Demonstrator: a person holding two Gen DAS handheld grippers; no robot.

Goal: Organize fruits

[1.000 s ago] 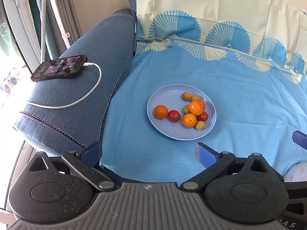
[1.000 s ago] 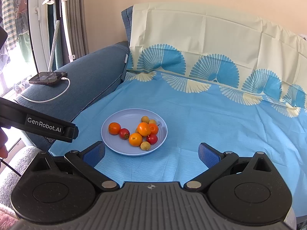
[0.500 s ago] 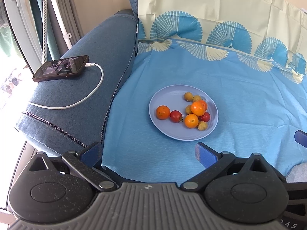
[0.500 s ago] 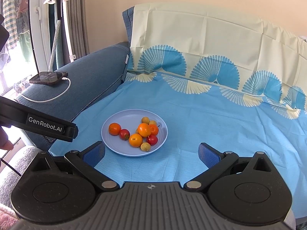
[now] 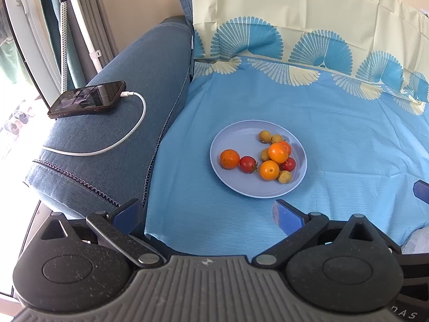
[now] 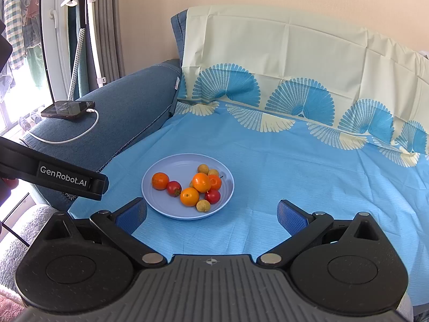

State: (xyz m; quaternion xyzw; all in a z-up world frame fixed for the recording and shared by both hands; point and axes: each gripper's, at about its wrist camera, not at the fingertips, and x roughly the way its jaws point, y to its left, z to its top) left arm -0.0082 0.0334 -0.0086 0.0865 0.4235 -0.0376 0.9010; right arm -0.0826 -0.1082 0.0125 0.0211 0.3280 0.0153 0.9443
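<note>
Fruits on the plate lie beyond both spread, empty tongs.

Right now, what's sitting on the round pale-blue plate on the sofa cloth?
The round pale-blue plate holds four orange citrus fruits, two red cherry tomatoes and at least four small tan-yellow fruits. The stacked orange ones cover part of the pile, so more small fruit could be hidden.

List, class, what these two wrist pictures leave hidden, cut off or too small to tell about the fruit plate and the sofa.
1. Left wrist view: a small yellowish fruit is half hidden behind the oranges on the plate.
2. Right wrist view: it barely shows there, so the fruit count stays unsure.
3. Both views: the phone screen is too small to read.
4. Both views: the cable runs off the armrest; its end is hidden.
</note>
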